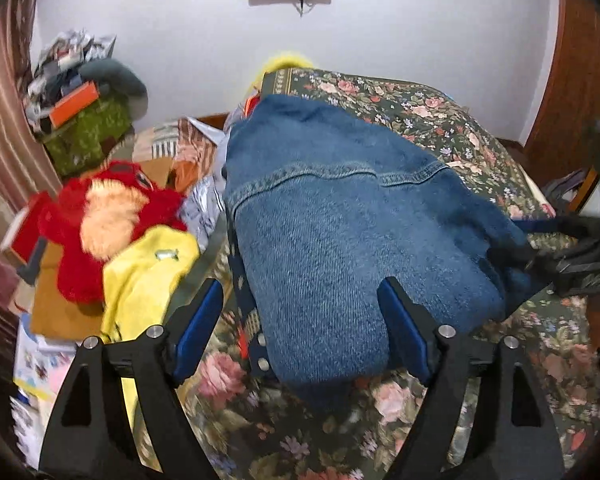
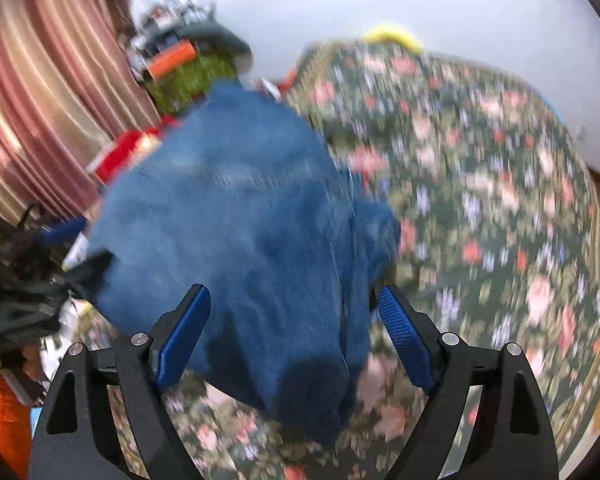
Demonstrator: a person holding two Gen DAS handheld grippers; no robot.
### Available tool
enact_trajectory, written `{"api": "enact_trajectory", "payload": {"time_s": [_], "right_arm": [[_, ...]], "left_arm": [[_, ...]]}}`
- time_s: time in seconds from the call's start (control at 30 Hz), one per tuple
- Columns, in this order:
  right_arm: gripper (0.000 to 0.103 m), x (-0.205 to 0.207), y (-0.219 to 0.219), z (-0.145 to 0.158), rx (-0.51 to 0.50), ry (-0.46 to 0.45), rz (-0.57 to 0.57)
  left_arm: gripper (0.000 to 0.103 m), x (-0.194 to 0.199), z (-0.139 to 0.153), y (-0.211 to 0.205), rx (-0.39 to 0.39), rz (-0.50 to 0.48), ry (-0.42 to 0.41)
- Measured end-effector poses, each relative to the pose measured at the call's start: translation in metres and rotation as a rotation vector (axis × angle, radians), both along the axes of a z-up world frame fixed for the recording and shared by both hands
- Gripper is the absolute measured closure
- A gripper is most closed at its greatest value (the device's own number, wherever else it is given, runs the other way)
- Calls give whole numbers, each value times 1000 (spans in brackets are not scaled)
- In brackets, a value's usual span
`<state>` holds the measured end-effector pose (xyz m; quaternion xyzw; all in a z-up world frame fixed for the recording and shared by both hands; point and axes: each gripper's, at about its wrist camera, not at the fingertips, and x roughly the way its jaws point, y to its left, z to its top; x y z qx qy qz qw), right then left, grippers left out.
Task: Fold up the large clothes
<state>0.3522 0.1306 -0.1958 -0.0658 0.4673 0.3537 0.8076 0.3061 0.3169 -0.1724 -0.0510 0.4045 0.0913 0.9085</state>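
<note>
Both grippers, left (image 1: 300,320) and right (image 2: 292,320), hover with jaws apart over the folded denim jacket (image 1: 340,216) on the floral bedspread (image 1: 440,120).

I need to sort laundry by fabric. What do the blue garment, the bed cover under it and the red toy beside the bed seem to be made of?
Blue garment: likely denim, matte, with a diagonal weave and pale topstitched seams. Bed cover: looks like woven printed cloth, floral on dark green. Red toy: probably plush, with fuzzy pile.
</note>
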Motion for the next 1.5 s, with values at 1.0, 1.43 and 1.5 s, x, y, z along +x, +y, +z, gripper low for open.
{"api": "enact_trajectory", "payload": {"time_s": [1.0,1.43,1.5], "right_arm": [[19,-181,-97,177,354,-508,-86],[19,-250,-126,195,446,-648,-162],[17,-252,-125,192,438,-650,-170]], "left_arm": [[22,-178,167,-105,91,35,-480],[22,-255,189,-159,125,81,-669],[22,-261,188,-162,135,92,-671]]}}
